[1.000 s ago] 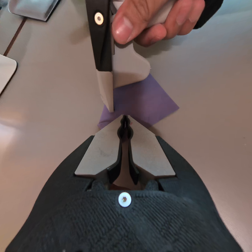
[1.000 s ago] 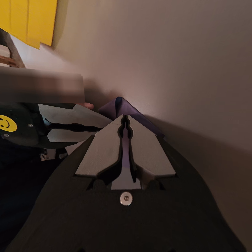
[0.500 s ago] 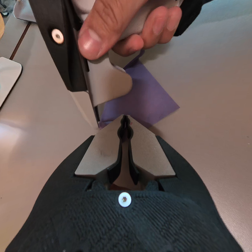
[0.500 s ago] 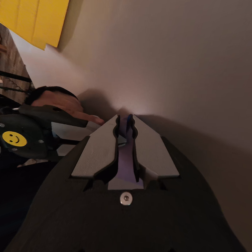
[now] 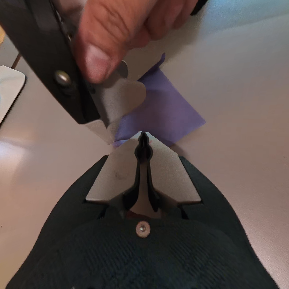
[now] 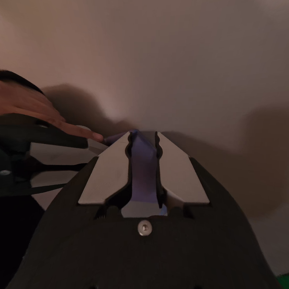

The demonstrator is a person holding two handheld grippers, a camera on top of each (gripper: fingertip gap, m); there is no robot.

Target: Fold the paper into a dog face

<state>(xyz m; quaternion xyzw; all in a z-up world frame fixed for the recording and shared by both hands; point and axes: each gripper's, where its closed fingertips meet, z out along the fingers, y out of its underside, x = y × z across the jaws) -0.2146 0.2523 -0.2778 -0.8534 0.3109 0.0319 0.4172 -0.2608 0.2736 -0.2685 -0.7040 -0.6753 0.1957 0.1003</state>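
Observation:
A purple paper (image 5: 164, 112), folded to a pointed shape, lies flat on the pale table (image 5: 234, 70). My left gripper (image 5: 144, 133) is shut, and its tips rest on the paper's near corner. My right gripper (image 5: 111, 133), held by a hand (image 5: 118, 31), comes down from the upper left onto the paper's left edge. In the right wrist view the right gripper (image 6: 143, 133) is open, and the paper (image 6: 143, 168) shows in the gap between its fingers, with a raised fold at the tips. The left gripper's fingers (image 6: 62, 156) lie to the left there.
A white rounded slab (image 5: 9, 87) sits at the table's left edge. A hand (image 6: 31, 109) rests on the left gripper. Something green (image 6: 283, 282) shows at the bottom right corner. Bare table stretches to the right of the paper. Some 5 centimetres of space lies between my two pairs of fingers.
My right gripper has opened from shut to a clear gap and has tilted and moved nearer the left gripper, along the paper's left edge. The left gripper has stayed put on the near corner.

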